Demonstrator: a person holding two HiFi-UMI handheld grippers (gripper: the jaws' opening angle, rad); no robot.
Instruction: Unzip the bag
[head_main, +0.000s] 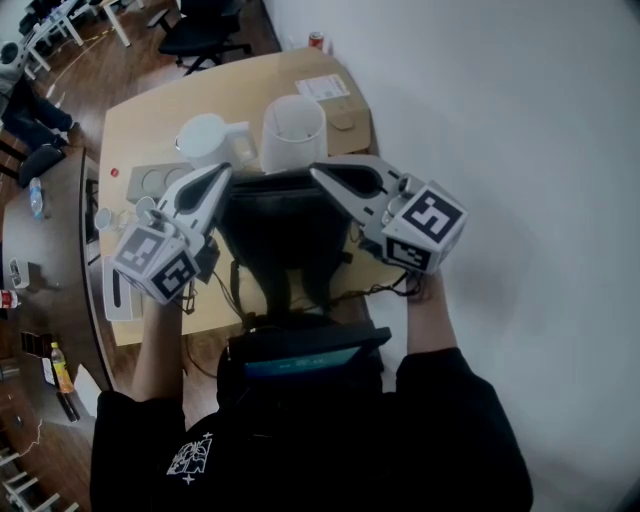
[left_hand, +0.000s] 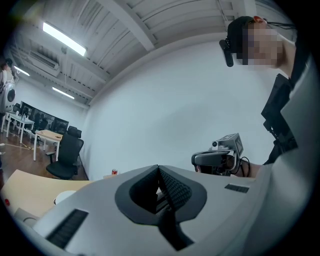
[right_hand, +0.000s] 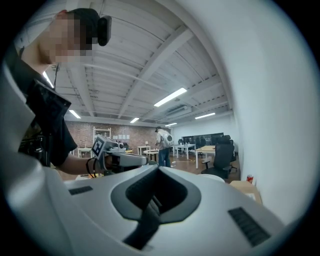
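A black bag (head_main: 285, 235) lies on the wooden table (head_main: 140, 125) in the head view, its straps trailing toward me. My left gripper (head_main: 224, 171) hovers over the bag's left top corner and my right gripper (head_main: 317, 172) over its right top corner; both point away from me. In the left gripper view the left gripper (left_hand: 159, 168) has its jaws pressed together with nothing between them. The right gripper (right_hand: 159, 168) looks the same in its own view. Each gripper view also shows the other gripper: the right gripper (left_hand: 220, 156) and the left gripper (right_hand: 117, 156). The bag is hidden in both gripper views.
Just behind the bag stand a white jug (head_main: 208, 140) and a white bucket (head_main: 293, 130). A cardboard box (head_main: 338, 100) and a red can (head_main: 316, 40) sit at the table's far end by the white wall. Small items lie at the left edge. Office chairs stand beyond.
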